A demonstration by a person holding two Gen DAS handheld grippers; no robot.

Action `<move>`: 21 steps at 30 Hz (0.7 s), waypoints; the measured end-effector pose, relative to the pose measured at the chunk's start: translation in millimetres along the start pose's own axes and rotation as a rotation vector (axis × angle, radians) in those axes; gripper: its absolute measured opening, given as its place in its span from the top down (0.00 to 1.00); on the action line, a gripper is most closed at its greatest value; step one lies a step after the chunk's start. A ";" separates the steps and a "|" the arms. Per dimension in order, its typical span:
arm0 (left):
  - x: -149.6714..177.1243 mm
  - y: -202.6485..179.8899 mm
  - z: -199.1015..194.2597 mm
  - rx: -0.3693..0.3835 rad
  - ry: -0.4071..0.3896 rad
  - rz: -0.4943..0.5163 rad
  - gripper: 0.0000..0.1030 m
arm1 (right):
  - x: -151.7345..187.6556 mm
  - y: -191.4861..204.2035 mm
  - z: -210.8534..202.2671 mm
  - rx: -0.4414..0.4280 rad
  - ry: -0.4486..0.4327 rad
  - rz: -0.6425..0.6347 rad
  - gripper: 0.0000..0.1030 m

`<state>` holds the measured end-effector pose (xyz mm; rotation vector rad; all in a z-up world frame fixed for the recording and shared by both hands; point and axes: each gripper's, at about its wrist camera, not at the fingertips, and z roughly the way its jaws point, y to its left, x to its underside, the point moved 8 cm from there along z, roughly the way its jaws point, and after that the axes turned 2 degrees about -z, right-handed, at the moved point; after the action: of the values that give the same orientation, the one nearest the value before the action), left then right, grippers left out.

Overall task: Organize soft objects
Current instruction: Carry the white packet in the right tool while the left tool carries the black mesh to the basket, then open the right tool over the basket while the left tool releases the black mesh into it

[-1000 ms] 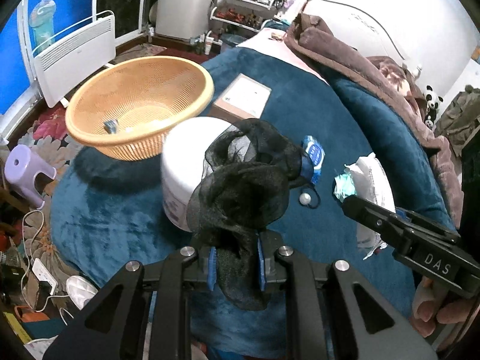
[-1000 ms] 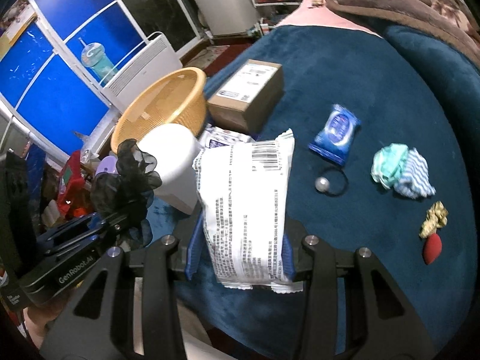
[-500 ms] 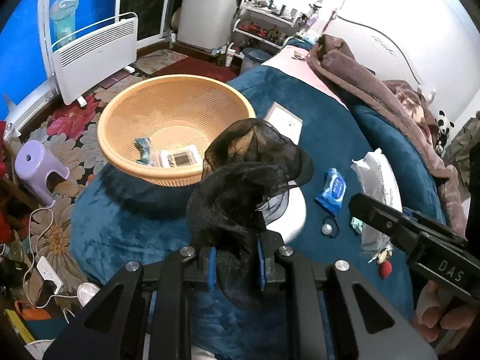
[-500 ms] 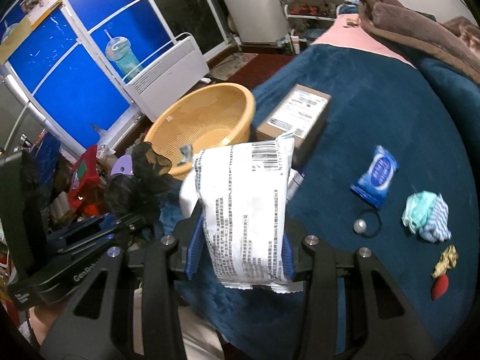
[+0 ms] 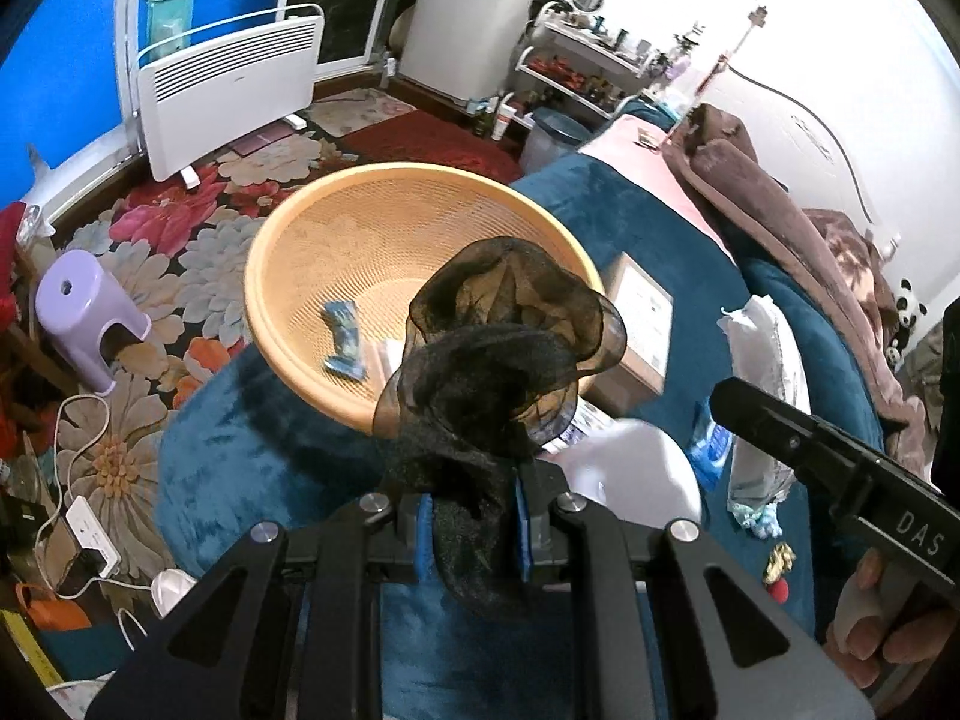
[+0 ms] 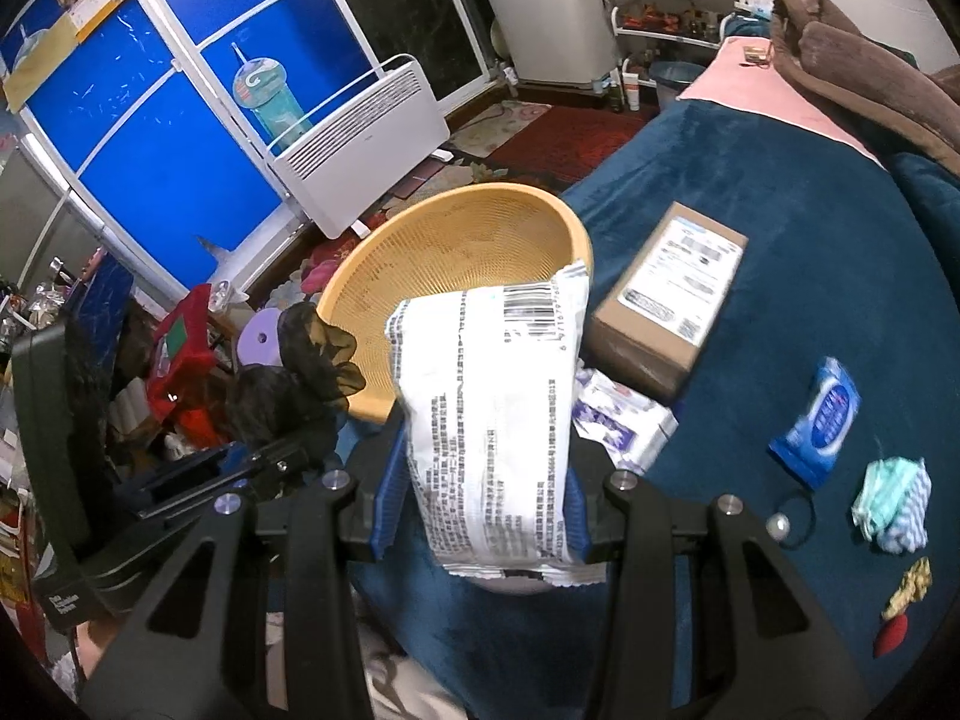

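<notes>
Both wrist views look steeply down, sharing the basket (image 5: pixel 336 228).

Both fisheye views are evenly lit by indoor light, with the plain white wall (image 5: pixel 840 60) washed out to glare at upper right. Straight lines are bowed and the corners blackened. Slight motion blur is seen on the brown cardboard box (image 6: pixel 672 294)

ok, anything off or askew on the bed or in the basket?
Nothing damaged or spilled. The orange basket sits tilted at the blanket edge, its far rim over the floor. Both grips look secure: black mesh scrunchie, white packet.
</notes>
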<state>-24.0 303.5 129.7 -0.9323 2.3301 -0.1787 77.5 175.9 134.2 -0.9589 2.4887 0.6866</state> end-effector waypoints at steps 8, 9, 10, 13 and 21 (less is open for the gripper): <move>-47.2 28.6 23.7 0.008 -0.005 -0.040 0.81 | -37.1 13.0 38.1 -0.020 0.023 -0.004 0.58; -52.3 30.9 26.9 0.011 -0.005 -0.043 0.81 | -41.4 14.5 41.9 -0.022 0.024 -0.005 0.58; -59.0 33.6 31.2 0.011 -0.006 -0.045 0.80 | -46.8 16.2 48.1 -0.023 0.028 -0.008 0.58; -74.9 40.1 43.7 0.009 -0.005 -0.046 0.80 | -56.6 18.7 60.5 -0.023 0.036 0.000 0.58; -100.7 38.8 76.9 0.014 -0.010 -0.027 0.53 | -76.4 14.5 86.3 -0.002 0.030 -0.002 0.56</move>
<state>55.5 406.5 104.9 -0.9555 2.3054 -0.2008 135.4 273.2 107.9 -0.9790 2.5133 0.6794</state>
